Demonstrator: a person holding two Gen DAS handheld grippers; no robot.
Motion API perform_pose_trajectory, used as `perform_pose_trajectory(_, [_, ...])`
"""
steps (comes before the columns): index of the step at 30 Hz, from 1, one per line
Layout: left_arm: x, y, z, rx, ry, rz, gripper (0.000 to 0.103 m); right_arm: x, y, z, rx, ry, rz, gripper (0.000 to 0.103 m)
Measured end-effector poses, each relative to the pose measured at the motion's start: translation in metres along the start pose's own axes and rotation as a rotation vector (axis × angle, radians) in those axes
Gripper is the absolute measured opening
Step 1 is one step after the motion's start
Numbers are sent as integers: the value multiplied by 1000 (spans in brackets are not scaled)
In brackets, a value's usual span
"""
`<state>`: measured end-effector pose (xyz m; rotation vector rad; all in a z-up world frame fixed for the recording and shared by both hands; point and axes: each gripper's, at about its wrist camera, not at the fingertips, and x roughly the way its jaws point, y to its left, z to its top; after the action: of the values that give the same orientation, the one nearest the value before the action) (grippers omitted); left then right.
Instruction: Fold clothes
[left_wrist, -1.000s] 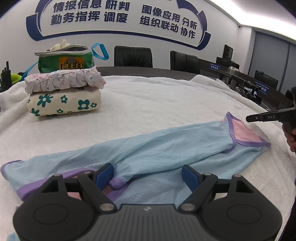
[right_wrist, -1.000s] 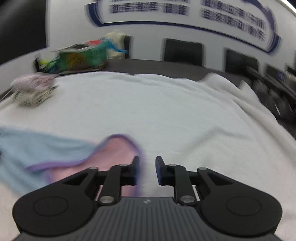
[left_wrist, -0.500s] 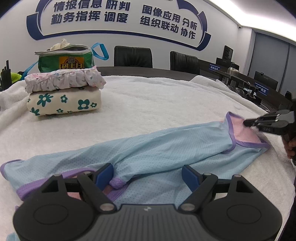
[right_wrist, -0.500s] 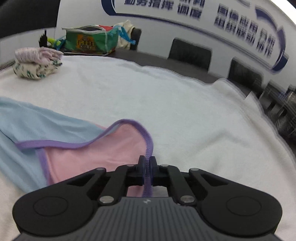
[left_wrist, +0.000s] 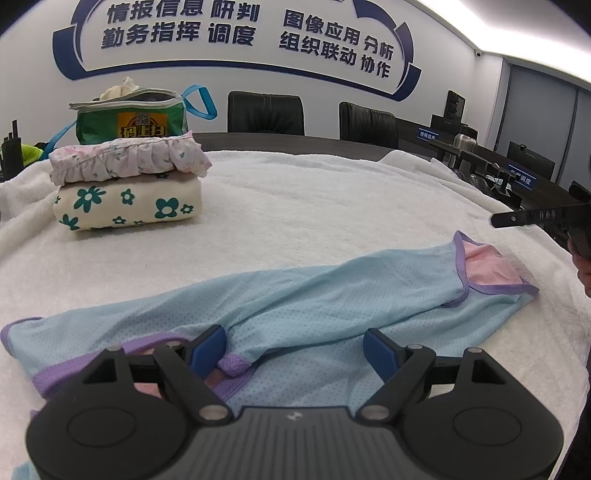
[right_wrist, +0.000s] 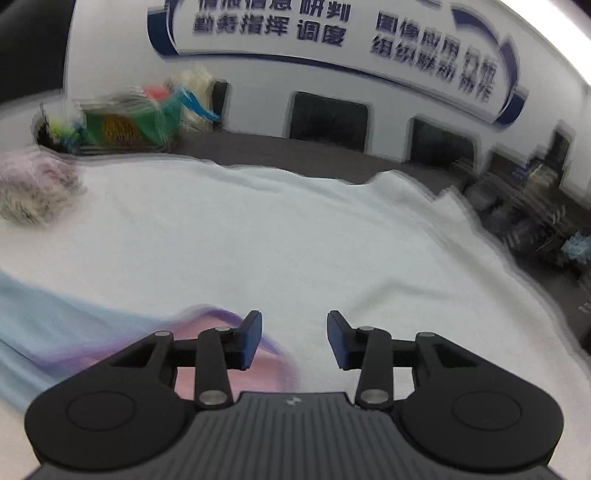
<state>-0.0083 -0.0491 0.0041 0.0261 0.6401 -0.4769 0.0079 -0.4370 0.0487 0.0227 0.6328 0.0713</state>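
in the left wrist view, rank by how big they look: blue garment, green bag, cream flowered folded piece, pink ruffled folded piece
1. blue garment, though it lies nearest the camera
2. cream flowered folded piece
3. pink ruffled folded piece and green bag: too alike to rank; the bag is farther back and partly hidden

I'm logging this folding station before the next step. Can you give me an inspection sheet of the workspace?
Surface: white fleece blanket over a dark table.
Job's things: light blue garment spread flat, pink lining showing at its end.
Clutter: folded clothes stack; green bag behind.
Grippers: left gripper open above the garment; right gripper open, jaws just opened, nothing between them.
Cables: nothing seen.
Surroundings: black chairs, wall lettering.
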Motion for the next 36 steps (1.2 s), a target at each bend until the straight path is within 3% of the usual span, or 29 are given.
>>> perform_pose_trajectory(4, [-1,1,0,-7,-2,-4,81,39,0,3,170,103,192,39])
perform_pose_trajectory(5, [-1,1,0,-8,-2,-5,81,50,2,2,180,119,189,32])
perform_pose_trajectory(6, [-1,0,0,-6,-2,-4,81,56,4,1,175,123,184,12])
perform_pose_trajectory(7, [-1,0,0,-5,-1,-2,81,60,6,-2,162,120,179,3])
perform_pose_trajectory(8, [0,0,0,-2,0,-1,81,65,8,-4,149,116,174,1])
perform_pose_trajectory(12, [-1,0,0,-2,0,-1,81,66,15,-10,106,76,95,2])
perform_pose_trajectory(16, [-1,2,0,-15,-4,-11,82,43,24,-9,30,59,107,8])
perform_pose_trajectory(18, [-2,3,-1,-20,-6,-16,82,18,26,-10,-45,12,108,26])
perform_pose_trajectory(19, [-2,3,-1,-23,-7,-18,82,8,26,-10,-72,2,114,30])
perform_pose_trajectory(24, [-2,2,-1,-21,-6,-19,82,-31,24,-15,-172,14,172,33])
perform_pose_trajectory(31, [-3,5,-1,-38,-11,-31,82,-38,48,-28,-335,57,355,33])
perform_pose_trajectory(33, [-4,6,-1,-42,-12,-34,82,-31,59,-34,-400,85,410,31])
perform_pose_trajectory(34, [-4,6,-1,-43,-12,-35,82,-27,64,-37,-429,98,417,26])
perform_pose_trajectory(35, [-4,6,-1,-43,-13,-34,82,-22,68,-39,-454,108,408,4])
perform_pose_trajectory(36, [-4,6,-1,-43,-14,-33,82,-20,69,-40,-463,103,400,0])
